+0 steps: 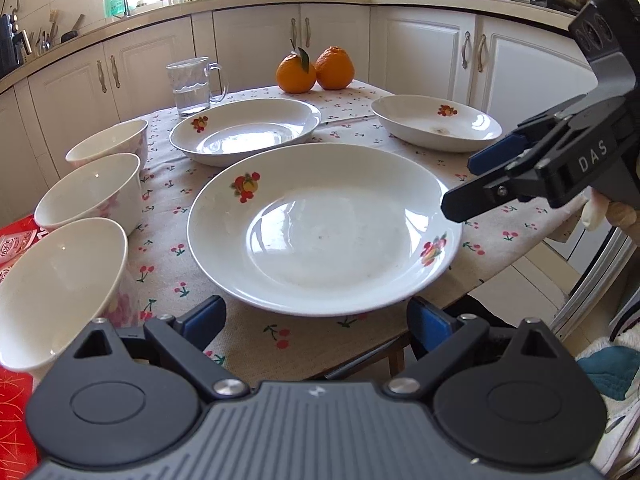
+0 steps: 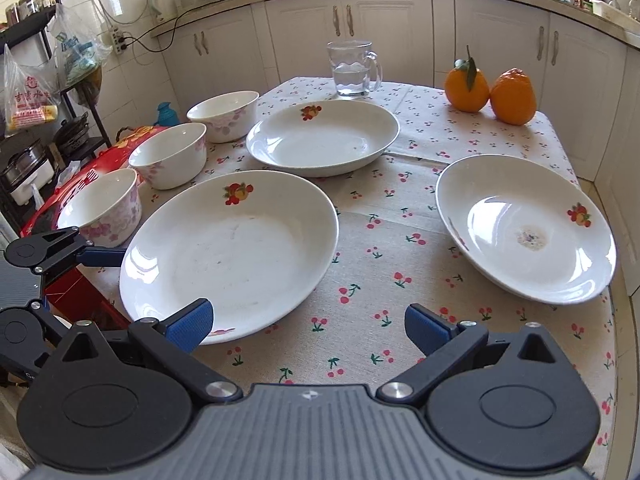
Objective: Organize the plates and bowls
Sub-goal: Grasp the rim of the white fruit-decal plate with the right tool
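Three shallow white ceramic plates with red-and-yellow fruit prints lie spread out singly on the cherry-print cloth of the table [image 2: 400, 280], none stacked, which suggests the sorting has not begun. The nearest plate [image 1: 324, 228] sits at the front edge, directly ahead of the left gripper [image 1: 316, 316]; a second plate [image 1: 245, 130] lies behind it, close to it but, as far as I can tell, not touching, and the third plate [image 1: 436, 122] lies well apart toward the right side, its centre showing a small stain.

Along the left side of the table three white ceramic bowls with pink flower patterns stand upright in a row: the nearest bowl [image 1: 60, 284], the middle bowl [image 1: 90, 192] and the far bowl [image 1: 108, 142], each just beside the next. That line-up probably makes them easy to nest one into another later.

The left gripper's jaws stand wide apart with nothing between them, their blue pads flanking the near rim of the front plate without touching it; this looks like an approach to take that plate by its rim. The right gripper [image 2: 308, 326] also has its jaws spread and empty, hanging over bare cloth between the nearest and the third plate.

A clear glass mug of water [image 1: 194, 86] and two oranges [image 1: 316, 70] stand at the far edge, out of the way of the crockery.
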Demonstrator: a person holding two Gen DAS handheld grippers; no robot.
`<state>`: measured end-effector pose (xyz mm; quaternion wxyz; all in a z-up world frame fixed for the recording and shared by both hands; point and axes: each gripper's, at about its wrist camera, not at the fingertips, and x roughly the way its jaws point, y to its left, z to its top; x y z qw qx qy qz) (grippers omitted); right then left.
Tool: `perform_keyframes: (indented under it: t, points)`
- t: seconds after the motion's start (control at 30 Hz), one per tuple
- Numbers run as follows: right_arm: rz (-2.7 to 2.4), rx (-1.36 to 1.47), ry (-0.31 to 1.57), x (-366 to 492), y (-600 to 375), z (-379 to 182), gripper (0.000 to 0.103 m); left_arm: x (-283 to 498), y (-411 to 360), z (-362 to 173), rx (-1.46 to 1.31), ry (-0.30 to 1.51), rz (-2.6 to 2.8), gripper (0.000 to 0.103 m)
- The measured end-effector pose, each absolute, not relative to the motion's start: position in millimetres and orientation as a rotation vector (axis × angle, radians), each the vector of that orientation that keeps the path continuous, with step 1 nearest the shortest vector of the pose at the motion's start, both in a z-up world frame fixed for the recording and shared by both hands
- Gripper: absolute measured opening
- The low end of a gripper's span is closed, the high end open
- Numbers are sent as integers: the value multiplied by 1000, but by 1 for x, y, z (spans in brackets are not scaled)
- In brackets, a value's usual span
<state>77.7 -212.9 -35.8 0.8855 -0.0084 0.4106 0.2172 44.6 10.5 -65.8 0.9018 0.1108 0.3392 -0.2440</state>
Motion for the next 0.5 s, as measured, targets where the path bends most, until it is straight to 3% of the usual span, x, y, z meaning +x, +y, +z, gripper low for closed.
perform_keyframes:
  t: [0.5]
  points:
    - [578, -29, 968, 116, -189, -53, 103, 53, 8, -67, 215, 715, -540, 97]
